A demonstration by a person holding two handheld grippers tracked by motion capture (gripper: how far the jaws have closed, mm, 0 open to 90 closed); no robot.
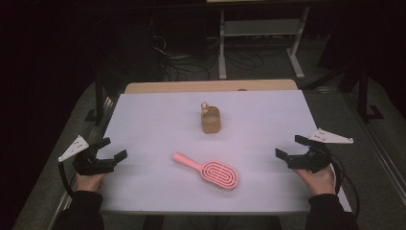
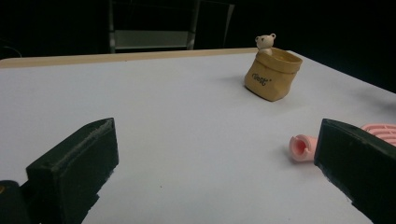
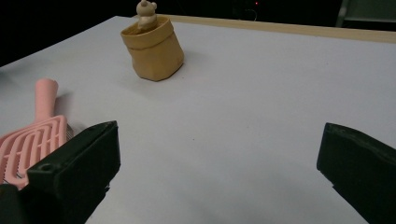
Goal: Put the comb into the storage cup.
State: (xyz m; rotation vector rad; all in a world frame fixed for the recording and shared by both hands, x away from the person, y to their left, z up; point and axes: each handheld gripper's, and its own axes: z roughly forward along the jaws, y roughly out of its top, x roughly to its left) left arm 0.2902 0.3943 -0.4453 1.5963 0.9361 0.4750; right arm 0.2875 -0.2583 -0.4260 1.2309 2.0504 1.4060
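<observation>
While both tools are held apart at the table (image 1: 143, 120) edges:
Left gripper (image 1: 111, 149): jaws spread, nothing grasped.
Right gripper (image 1: 290, 146): jaws spread, nothing grasped.
Pink brush (image 1: 210, 171): laid flat between them.

Small dark print on tan pot (image 2: 271, 74); too blurred to read.

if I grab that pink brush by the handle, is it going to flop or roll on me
The pink brush looks like rigid moulded plastic, so probably no flop. Its open slotted head suggests it's light. The head lies flat and wide, so rolling seems unlikely, though the rounded handle may slip.
</observation>
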